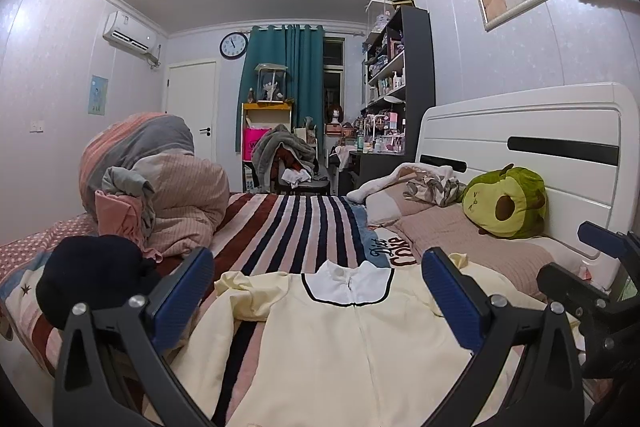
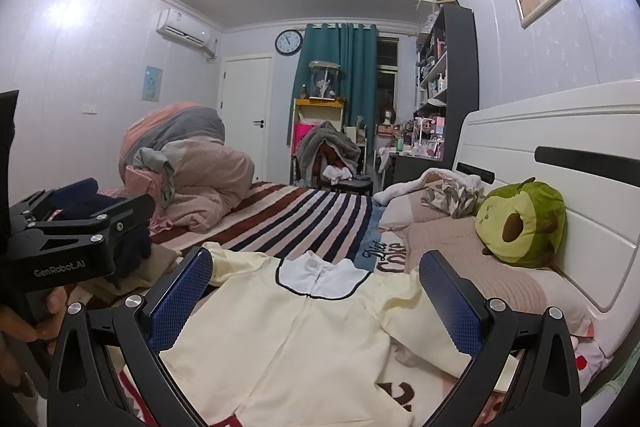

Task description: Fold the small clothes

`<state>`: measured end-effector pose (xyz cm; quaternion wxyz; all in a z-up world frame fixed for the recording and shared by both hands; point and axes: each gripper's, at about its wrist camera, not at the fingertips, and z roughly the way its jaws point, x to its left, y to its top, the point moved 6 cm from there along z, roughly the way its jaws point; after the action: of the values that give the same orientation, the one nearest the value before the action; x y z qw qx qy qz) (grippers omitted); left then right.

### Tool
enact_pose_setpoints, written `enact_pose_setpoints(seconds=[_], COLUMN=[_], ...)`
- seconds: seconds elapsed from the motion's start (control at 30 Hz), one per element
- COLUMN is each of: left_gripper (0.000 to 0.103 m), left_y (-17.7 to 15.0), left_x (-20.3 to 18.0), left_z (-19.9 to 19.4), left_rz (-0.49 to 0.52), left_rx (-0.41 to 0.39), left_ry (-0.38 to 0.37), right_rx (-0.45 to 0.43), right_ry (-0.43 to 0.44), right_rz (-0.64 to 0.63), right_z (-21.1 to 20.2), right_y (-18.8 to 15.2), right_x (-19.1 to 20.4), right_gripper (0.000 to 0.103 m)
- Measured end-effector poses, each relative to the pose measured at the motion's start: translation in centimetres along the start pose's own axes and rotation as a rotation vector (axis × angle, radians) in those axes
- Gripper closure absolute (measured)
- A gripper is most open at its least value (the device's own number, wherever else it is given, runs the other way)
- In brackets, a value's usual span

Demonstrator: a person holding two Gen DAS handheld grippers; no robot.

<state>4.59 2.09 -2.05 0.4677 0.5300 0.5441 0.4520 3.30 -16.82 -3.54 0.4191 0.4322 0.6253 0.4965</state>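
Both tools, left and right, hover spread over the flat cream garment, folding unstarted; next, pinch a sleeve.

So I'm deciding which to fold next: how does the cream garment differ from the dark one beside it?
The cream garment lies spread flat on the striped blanket, white collar visible; the dark garment sits bunched in a lump. The cream one lies between the open fingers of the left hand-held gripper and right hand-held gripper; the dark one is off to the left. Neither is gripped, and both rest on the bed.
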Motion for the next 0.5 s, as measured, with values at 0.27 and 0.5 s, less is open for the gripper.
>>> enact_pose_setpoints(seconds=[0.27,0.5], left_gripper=[0.001,0.001], left_y=[0.18,0.09], left_x=[0.13,0.04], left_z=[0.08,-0.03], left_rz=[0.000,0.005], left_rx=[0.003,0.002], left_ry=[0.004,0.008], right_rx=[0.004,0.004], right_ry=[0.002,0.003], right_rz=[-0.011,-0.012], right_z=[0.10,0.10], right_y=[-0.15,-0.29], right_x=[0.55,0.67], right_gripper=[0.001,0.001])
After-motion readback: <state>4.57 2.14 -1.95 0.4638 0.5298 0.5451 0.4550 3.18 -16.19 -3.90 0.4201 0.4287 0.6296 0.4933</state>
